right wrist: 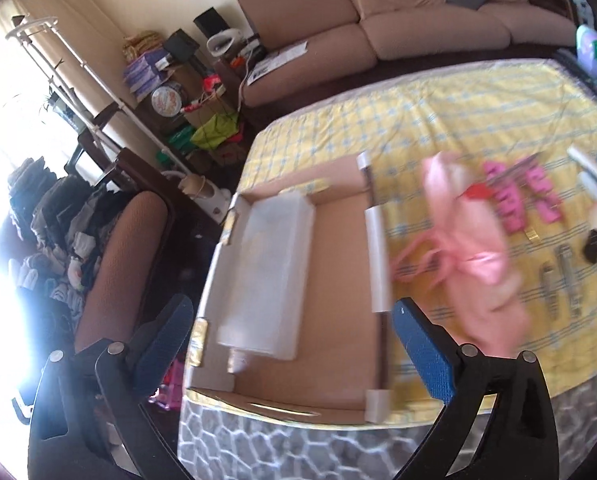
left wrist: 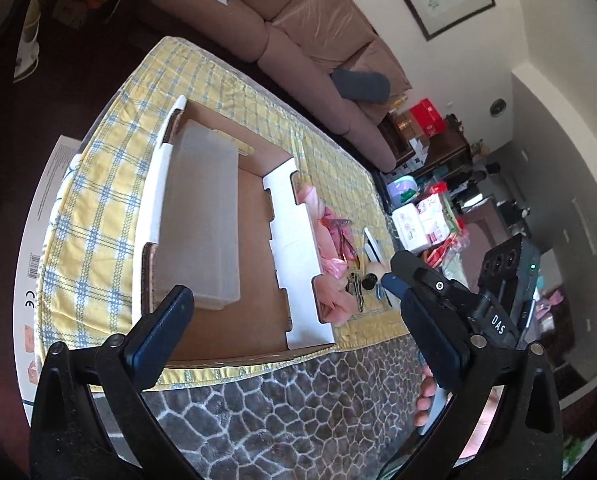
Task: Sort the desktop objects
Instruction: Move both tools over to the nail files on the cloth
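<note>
An open cardboard box (left wrist: 258,240) with white flaps lies on the yellow checked tablecloth (left wrist: 98,208). A translucent plastic container (left wrist: 202,220) sits in its left half. My left gripper (left wrist: 286,286) hovers open over the box's near end, nothing between its blue pads. In the right wrist view, my right gripper (right wrist: 292,306) is also open and empty above the same box (right wrist: 338,280) and container (right wrist: 266,276). Right of the box lie a pink cloth pouch (right wrist: 470,240), pink hair clips (right wrist: 510,204), nail clippers (right wrist: 566,276) and a small black object (right wrist: 594,244).
A brown sofa (right wrist: 378,20) runs behind the table. A padded chair (right wrist: 118,264) and piled clutter stand at the left. The table's stone-patterned skirt (left wrist: 298,400) hangs at the near edge. The other gripper's black body (left wrist: 494,316), with fingers of a hand below it, is at right.
</note>
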The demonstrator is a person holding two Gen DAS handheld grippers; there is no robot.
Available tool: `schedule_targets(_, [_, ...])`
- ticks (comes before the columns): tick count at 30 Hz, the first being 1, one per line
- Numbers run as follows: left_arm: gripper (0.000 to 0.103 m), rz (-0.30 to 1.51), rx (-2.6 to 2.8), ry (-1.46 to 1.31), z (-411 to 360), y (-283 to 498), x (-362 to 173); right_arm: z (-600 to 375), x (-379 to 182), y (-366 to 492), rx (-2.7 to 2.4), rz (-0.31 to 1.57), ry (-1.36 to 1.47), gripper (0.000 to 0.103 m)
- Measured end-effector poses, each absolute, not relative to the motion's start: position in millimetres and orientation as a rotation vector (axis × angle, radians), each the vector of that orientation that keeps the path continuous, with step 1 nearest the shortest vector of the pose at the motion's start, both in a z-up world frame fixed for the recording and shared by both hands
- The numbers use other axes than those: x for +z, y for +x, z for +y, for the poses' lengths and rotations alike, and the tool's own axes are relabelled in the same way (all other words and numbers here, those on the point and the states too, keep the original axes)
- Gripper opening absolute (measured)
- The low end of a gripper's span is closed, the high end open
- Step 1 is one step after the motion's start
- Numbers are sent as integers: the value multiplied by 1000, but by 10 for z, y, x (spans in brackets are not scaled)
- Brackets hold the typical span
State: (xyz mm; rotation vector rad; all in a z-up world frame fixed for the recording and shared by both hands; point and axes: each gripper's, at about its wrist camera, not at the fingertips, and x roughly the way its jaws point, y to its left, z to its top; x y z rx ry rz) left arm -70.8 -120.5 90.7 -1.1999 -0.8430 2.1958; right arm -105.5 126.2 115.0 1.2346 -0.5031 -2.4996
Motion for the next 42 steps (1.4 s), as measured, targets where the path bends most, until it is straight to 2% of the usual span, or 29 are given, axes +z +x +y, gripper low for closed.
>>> schedule_targets(6, [103,-658,2181,-1227,-434,-671,1151,1978,1339,-820,-2619,-403,1241,102])
schedule_targets(12, [103,-488,2124,-1262,586,-567,1202,2968,1449,-564,-2725,-454,1225,102])
schedule_targets(23, [103,-167,2079,-1333,2560,-477,847,4468,1452,-542,-2859,-411,1297,101])
schedule_targets(25, [99,-133,2088,-1339,2826,-557,781,4665,1380,-663,-2854,-377,1339,101])
schedule_targets(27, [94,-112,2103,-1359,3038,-691,723,4786,1304,-792,-2834,-339,1381,98])
schedule_targets(31, [90,-71,2117,-1407,3314,-976,580,4943,1087,-1075,-2770,-281,1470,83])
schedule_targets(34, [85,-18,2125,-1450,3490,-1127,459,5001,993,-1142,-2726,-345,1460,78])
schedule_targets(42, [80,54,2144,-1564,3738,-1363,262,5235,732,-1026,-2650,-658,1417,77])
